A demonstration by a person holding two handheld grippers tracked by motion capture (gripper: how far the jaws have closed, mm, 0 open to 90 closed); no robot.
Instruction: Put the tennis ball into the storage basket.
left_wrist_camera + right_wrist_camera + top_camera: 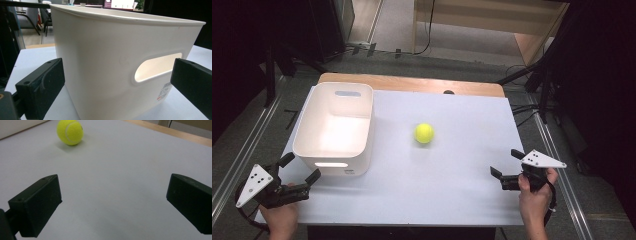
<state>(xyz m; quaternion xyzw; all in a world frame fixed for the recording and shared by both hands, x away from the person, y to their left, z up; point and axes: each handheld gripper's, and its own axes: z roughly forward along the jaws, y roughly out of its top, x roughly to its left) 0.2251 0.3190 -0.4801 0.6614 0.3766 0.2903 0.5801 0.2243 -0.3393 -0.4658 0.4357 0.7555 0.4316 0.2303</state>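
The ball (424, 133), yellow-green with a pale seam, lies on the white counter (452, 190) near its middle, apart from everything else. In the right gripper view the ball (69, 131) sits far ahead and to the left of the gap between the fingers, resting on bare surface with a soft shadow under it. To the ball's left in the high view stands the bin (334, 129), a white, open-topped tub with a slot handle cut into each short wall; it is upright, near the counter's left edge, and a clear strip of counter separates it from the ball. The left gripper (300, 168) is held low at the near left corner, just beside the bin's near wall, with its fingers spread wide. In the left gripper view the bin (105, 65) looms close between those black fingers (41, 86), one near each side of it; whether they touch the wall cannot be told, and a small label shows near its lower corner. The right gripper (507, 164) is held at the near right edge of the counter, well apart from the ball, pointing toward the middle; its fingers (37, 202) are also wide apart with nothing between them but counter. A wooden strip (412, 83) runs along the counter's far edge.
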